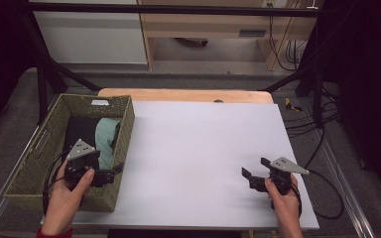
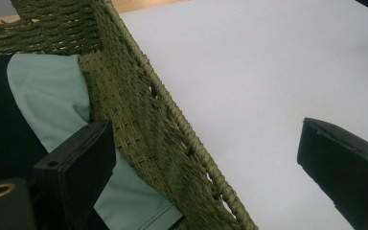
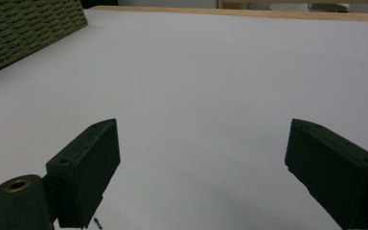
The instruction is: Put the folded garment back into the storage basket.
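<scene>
A green woven basket (image 1: 34, 163) sits at the 9 o'clock side of the white tabletop (image 1: 198, 158). Inside it lie a pale green cloth (image 1: 106, 136), bunched against the wall nearest the tabletop's middle, and a black cloth (image 1: 79, 130) beside it toward 9 o'clock.

The left hand-held gripper (image 1: 110, 173) is held by the person's left hand (image 1: 69, 196) over the basket's near corner, at about 8 o'clock on the tabletop, with its grey three-cornered plate on top. Its jaws are spread wide and hold nothing. In the left gripper view they straddle the basket wall (image 2: 143, 120): one jaw hangs inside the basket, over the pale green cloth (image 2: 52, 96) and just beside the wall, while the other jaw hangs outside, over the bare white tabletop (image 2: 258, 72). Whether the inner jaw touches the cloth cannot be told.

The right hand-held gripper (image 1: 254, 168) is held by the right hand (image 1: 283, 198) at about 4 o'clock, well apart from the basket, its jaws pointing toward 9 o'clock. Its jaws also stand wide apart with nothing between them. In the right gripper view they hover low over the bare tabletop (image 3: 211, 86), and a corner of the basket (image 3: 24, 28) shows at about 10 o'clock, far off.
</scene>
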Action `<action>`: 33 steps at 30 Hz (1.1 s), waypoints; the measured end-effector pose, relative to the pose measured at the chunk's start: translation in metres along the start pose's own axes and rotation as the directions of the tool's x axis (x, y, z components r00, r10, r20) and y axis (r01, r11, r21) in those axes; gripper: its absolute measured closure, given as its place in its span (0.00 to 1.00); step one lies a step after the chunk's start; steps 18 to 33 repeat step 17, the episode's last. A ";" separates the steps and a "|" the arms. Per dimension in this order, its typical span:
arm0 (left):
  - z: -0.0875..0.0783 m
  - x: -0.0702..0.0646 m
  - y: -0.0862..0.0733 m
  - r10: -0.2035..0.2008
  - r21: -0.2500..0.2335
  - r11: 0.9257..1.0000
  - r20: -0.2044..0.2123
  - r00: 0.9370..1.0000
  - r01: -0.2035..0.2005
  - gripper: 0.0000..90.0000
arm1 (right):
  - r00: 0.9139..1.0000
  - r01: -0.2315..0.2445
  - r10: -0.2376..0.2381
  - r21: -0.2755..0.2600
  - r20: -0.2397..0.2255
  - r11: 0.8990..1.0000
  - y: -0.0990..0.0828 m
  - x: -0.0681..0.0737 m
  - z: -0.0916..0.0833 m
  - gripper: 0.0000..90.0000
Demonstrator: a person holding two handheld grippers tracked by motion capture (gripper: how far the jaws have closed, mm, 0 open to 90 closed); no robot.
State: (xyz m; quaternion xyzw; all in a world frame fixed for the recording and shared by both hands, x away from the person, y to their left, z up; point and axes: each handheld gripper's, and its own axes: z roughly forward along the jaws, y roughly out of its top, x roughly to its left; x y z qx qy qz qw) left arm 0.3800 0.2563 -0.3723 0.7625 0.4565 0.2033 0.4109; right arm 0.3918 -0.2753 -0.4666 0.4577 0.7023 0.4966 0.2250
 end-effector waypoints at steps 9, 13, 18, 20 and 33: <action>-0.003 -0.005 0.001 0.014 -0.011 1.000 -0.005 1.000 -0.014 0.07 | 0.999 0.042 -0.041 0.026 -0.031 0.999 0.002 0.015 0.024 0.13; -0.003 -0.009 0.002 0.034 -0.020 0.999 -0.016 0.999 -0.034 0.07 | 0.998 0.063 -0.063 0.010 -0.020 0.998 0.005 0.024 0.028 0.13; -0.008 -0.012 0.004 0.043 -0.043 0.998 -0.018 0.999 -0.044 0.08 | 0.998 0.066 -0.066 0.018 -0.020 0.998 0.006 0.028 0.028 0.13; -0.008 -0.012 0.004 0.043 -0.043 0.998 -0.018 0.999 -0.044 0.08 | 0.998 0.066 -0.066 0.018 -0.020 0.998 0.006 0.028 0.028 0.13; -0.008 -0.012 0.004 0.043 -0.043 0.998 -0.018 0.999 -0.044 0.08 | 0.998 0.066 -0.066 0.018 -0.020 0.998 0.006 0.028 0.028 0.13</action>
